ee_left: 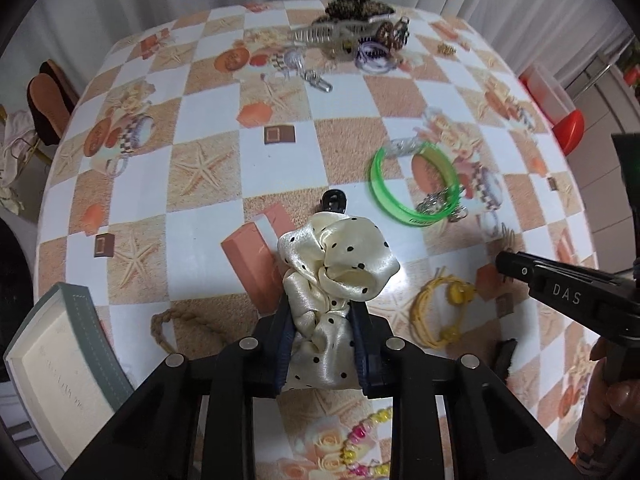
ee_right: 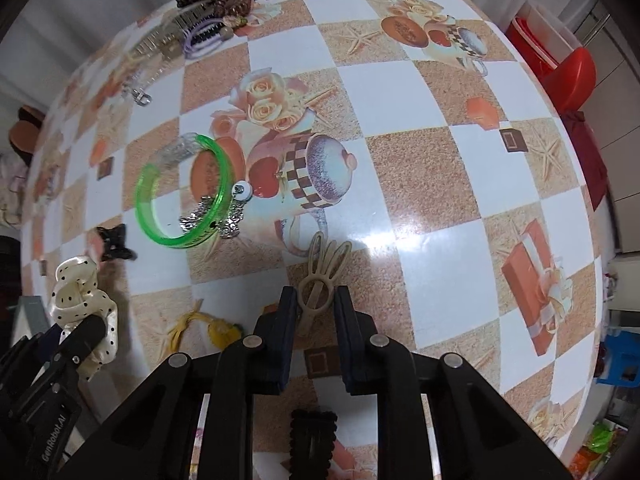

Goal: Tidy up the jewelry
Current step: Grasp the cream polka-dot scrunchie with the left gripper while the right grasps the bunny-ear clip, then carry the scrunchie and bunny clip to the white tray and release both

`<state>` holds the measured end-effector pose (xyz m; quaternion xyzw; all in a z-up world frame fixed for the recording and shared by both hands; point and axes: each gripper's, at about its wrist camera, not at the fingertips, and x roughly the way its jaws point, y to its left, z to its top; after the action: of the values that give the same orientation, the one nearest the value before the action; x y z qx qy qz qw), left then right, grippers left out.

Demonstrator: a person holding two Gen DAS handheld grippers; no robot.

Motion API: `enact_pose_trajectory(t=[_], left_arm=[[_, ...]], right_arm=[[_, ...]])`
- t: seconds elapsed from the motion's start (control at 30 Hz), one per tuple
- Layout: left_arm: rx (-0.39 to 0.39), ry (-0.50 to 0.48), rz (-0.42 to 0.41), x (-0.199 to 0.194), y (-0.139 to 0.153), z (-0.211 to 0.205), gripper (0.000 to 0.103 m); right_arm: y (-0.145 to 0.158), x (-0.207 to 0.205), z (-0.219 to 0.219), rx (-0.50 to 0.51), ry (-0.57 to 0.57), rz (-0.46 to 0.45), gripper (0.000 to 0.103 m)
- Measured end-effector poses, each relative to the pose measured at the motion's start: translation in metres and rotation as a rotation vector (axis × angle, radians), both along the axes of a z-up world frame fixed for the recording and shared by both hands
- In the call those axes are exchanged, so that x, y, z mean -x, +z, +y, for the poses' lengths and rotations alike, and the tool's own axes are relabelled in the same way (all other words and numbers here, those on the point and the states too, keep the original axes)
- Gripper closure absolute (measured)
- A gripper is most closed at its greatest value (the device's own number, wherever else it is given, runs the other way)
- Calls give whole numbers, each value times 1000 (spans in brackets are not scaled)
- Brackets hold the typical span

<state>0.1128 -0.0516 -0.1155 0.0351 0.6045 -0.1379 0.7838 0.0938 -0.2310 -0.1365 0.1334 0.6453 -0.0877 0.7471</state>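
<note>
- Between the left tool's (ee_left: 320, 320) jaws sits a cream polka-dot scrunchie (ee_left: 336, 268); the pads press its lower folds, and the rest bulges out ahead over the table (ee_left: 344, 136).
- Between the right tool's (ee_right: 316, 312) jaws lies a beige hair clip (ee_right: 320, 276), flat on the table; the pads sit against the sides of its ring end, so it looks gripped, and its looped prongs point away.
- From the left view, the right tool's side reads "DAS"; from the right view, the left tool's body reads "GenRobot.AI".
- Just beyond the scrunchie lies a small black claw clip (ee_left: 333, 200).
- Right of it lies a green bangle (ee_left: 414, 182) with tiny print on its near rim, too small to read; silver charms (ee_left: 436, 202) lie across that rim.
- Yellow hair ties (ee_left: 444, 312) lie between the two tools, close to both.
- A braided tan tie (ee_left: 176, 326) lies left of the left tool, near a grey-edged box (ee_left: 52, 352) at the table's near-left edge; faint print inside the box cannot be read.
- A pink and yellow bead string (ee_left: 364, 444) shows under the left tool, and a black scalloped clip (ee_right: 312, 440) under the right.
- A heap of clips and ties (ee_left: 356, 32) crowds the far edge.
- The table's middle and right side are mostly bare cloth.
- A red stool (ee_right: 572, 76) stands beyond the right edge.
</note>
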Motion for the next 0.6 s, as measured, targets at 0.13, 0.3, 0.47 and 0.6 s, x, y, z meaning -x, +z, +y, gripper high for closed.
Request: enact_pose_trajectory(t=[0.13,0.3,0.47,0.6], left_arm=[[23,21,-8,8,12,5,71],[44,54,-29,22,31,21,71],[53,108,-49,41,48,48,71],[46,160,-60,58,57,73,71]], right_arm=[[12,9,-15,-45,-7,-24,82],[30,23,-18,-93,5,-50,82],[50,39,-4,-118,32,-74,82],[62,41,22,-130,70,-93,82]])
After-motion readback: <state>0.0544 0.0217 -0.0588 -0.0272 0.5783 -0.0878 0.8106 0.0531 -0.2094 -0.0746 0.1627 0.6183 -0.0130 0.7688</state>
